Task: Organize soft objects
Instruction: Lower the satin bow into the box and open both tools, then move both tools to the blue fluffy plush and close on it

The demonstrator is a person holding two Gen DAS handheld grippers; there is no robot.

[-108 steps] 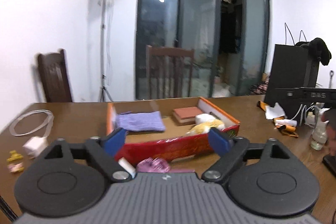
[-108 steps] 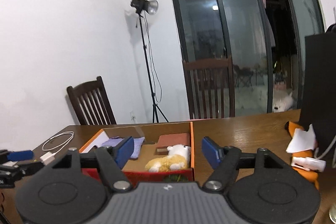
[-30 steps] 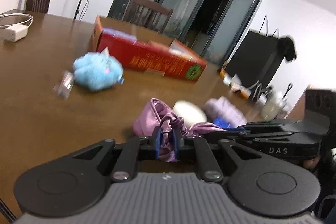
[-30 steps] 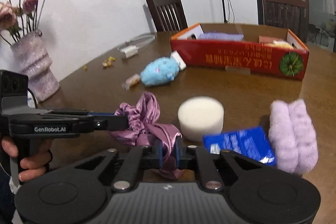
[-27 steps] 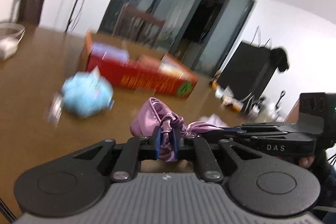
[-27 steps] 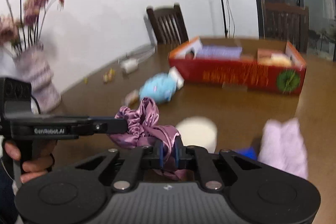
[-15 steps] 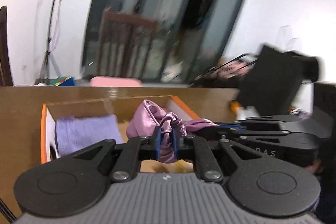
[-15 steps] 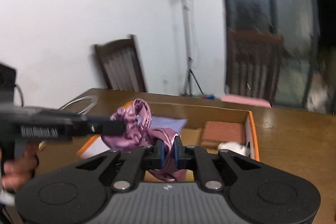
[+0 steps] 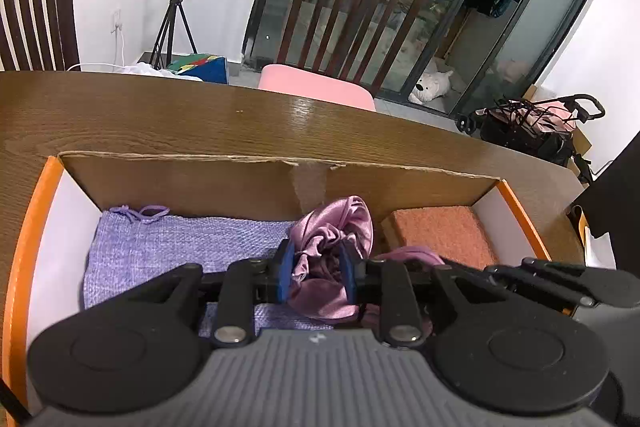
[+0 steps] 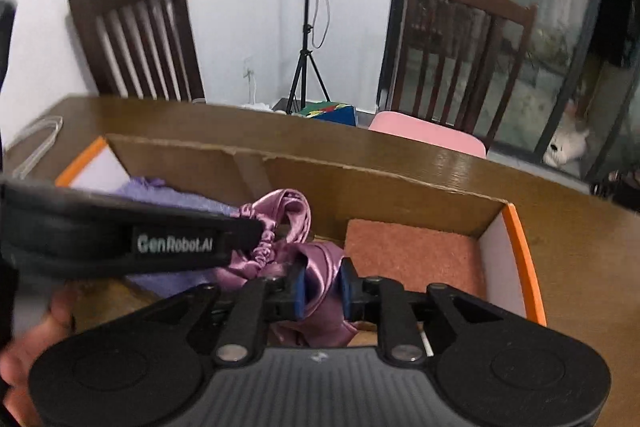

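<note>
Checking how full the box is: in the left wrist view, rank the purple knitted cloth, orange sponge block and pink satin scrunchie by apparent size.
1. Purple knitted cloth
2. Orange sponge block and pink satin scrunchie: unsure, the scrunchie is nearer and partly hidden.

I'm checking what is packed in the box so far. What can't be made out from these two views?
- Box near half: hidden in both views by the gripper bodies.
- Floor under the pink scrunchie: covered by the cloth. The left gripper and right gripper are opening with it still between their pads.
- Purple knit cloth: in the right wrist view mostly hidden behind the left gripper.
- Orange sponge: its near edge is cut off by the gripper.
</note>
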